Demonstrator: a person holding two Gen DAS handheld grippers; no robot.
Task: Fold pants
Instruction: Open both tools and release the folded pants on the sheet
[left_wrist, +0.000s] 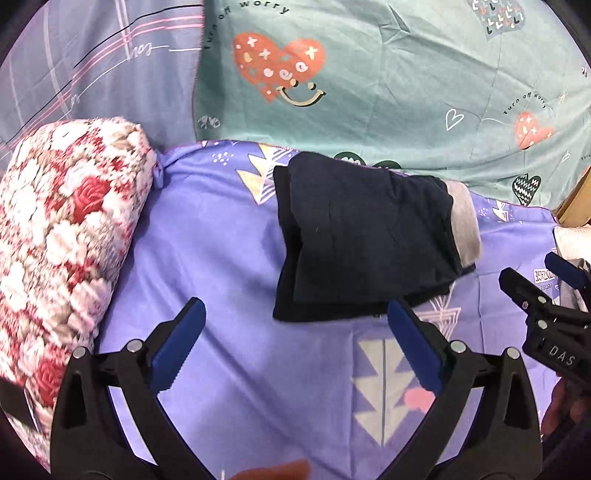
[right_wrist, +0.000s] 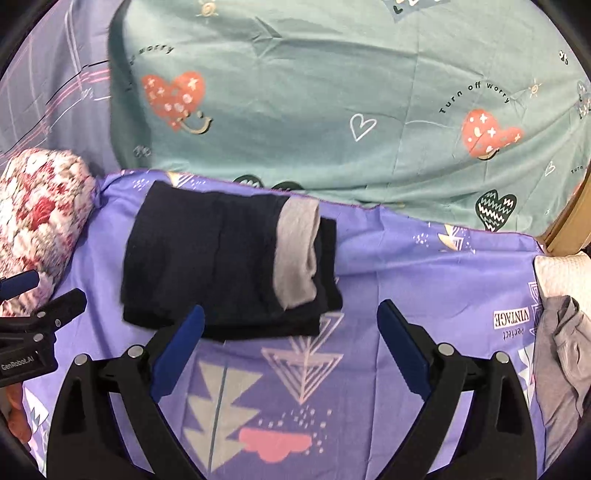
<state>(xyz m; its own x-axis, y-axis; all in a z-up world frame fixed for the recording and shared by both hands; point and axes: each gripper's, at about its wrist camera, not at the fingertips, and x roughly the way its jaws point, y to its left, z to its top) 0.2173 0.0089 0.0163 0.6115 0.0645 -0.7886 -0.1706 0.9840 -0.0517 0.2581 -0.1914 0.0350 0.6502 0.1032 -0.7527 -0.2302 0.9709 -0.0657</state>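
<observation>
Dark navy pants (left_wrist: 365, 236) (right_wrist: 221, 262) lie folded into a compact stack on the purple patterned sheet (left_wrist: 229, 266) (right_wrist: 399, 266), with a grey inner band (left_wrist: 463, 221) (right_wrist: 297, 254) showing at their right end. My left gripper (left_wrist: 295, 317) hangs above the sheet just short of the stack's near edge, jaws wide apart and empty. My right gripper (right_wrist: 290, 317) is also open and empty, over the stack's near right corner. Each gripper shows at the edge of the other's view: the right gripper (left_wrist: 543, 295) and the left gripper (right_wrist: 40, 295).
A floral bolster pillow (left_wrist: 62, 236) (right_wrist: 40, 218) lies at the left. A teal heart-print cover (left_wrist: 388, 85) (right_wrist: 332, 110) fills the far side. Grey clothing (right_wrist: 561, 373) and a white cloth (right_wrist: 561, 273) lie at the right, beside a wooden edge (right_wrist: 570, 225).
</observation>
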